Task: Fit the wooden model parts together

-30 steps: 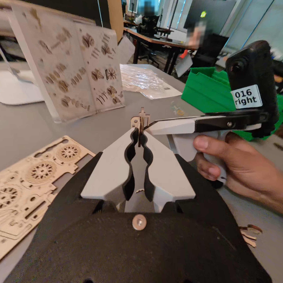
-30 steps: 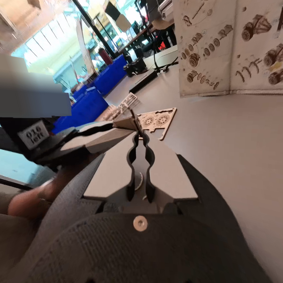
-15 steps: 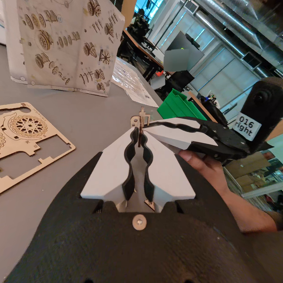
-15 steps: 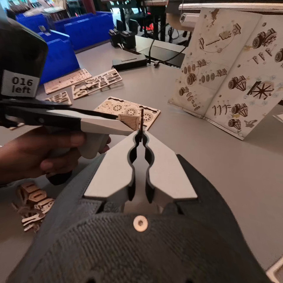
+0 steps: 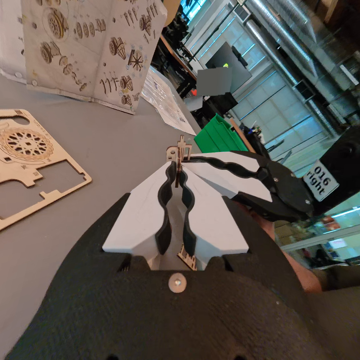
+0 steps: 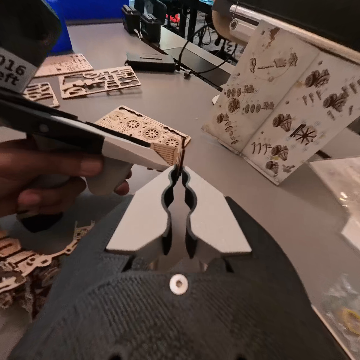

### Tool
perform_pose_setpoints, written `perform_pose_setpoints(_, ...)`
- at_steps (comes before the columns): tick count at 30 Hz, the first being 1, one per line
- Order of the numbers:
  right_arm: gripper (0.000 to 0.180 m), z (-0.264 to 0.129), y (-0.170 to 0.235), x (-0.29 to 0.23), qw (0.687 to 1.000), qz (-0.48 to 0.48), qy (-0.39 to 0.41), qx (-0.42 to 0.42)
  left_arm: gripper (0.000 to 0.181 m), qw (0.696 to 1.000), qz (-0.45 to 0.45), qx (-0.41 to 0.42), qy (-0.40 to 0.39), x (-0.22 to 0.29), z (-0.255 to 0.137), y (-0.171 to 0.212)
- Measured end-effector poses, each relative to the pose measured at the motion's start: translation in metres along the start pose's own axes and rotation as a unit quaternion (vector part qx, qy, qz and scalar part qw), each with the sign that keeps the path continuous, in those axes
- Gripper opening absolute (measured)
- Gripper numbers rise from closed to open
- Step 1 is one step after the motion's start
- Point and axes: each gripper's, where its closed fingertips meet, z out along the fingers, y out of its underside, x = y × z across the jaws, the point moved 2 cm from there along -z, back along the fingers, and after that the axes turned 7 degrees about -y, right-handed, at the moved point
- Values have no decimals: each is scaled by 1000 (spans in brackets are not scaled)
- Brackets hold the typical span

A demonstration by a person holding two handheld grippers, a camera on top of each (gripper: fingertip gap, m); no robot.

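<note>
In the left wrist view my left gripper (image 5: 176,165) is shut on a thin wooden panel (image 5: 177,175), seen edge-on between its tips. My right gripper (image 5: 188,158) comes in from the right, and its tips meet mine at a small cross-topped wooden piece (image 5: 182,145). In the right wrist view my right gripper (image 6: 179,169) is shut on that thin piece (image 6: 182,152), held upright and edge-on. The left gripper (image 6: 155,155) reaches in from the left with the ribbed wooden panel (image 6: 165,153). The two parts touch at right angles, held above the grey table (image 6: 253,194).
A folded instruction sheet (image 5: 87,48) stands at the back. A wooden sheet of wheel parts (image 5: 29,155) lies flat on the left, and more part sheets (image 6: 99,81) lie farther off. Loose wooden parts (image 6: 19,263) are piled near my hand. A green bin (image 5: 216,136) sits at the table's edge. Less than 4 cm separates the two grippers' tips.
Both grippers stay shut with the two parts pressed together. The joined pair has turned and tilted, so the right gripper now shows both fingers from the side.
</note>
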Motion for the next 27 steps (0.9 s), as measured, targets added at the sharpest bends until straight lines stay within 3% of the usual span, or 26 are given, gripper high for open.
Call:
perform_pose_setpoints(5, 13, -6, -5, 1, 998, -3, -31, 53, 1, 995, -85, 0, 59, 3, -4, -4)
perform_pose_setpoints(14, 22, -21, -21, -5, 990, -53, -8, 132, 0, 964, -220, 27, 148, 16, -16, -18)
perform_pose_setpoints(21, 13, -31, -31, -10, 983, -59, -21, 172, 1, 932, -297, 19, 204, 30, -21, -21)
perform_pose_setpoints(27, 2, -31, -33, -12, 986, -79, -7, 148, 2, 933, -300, 21, 195, 31, -21, -20)
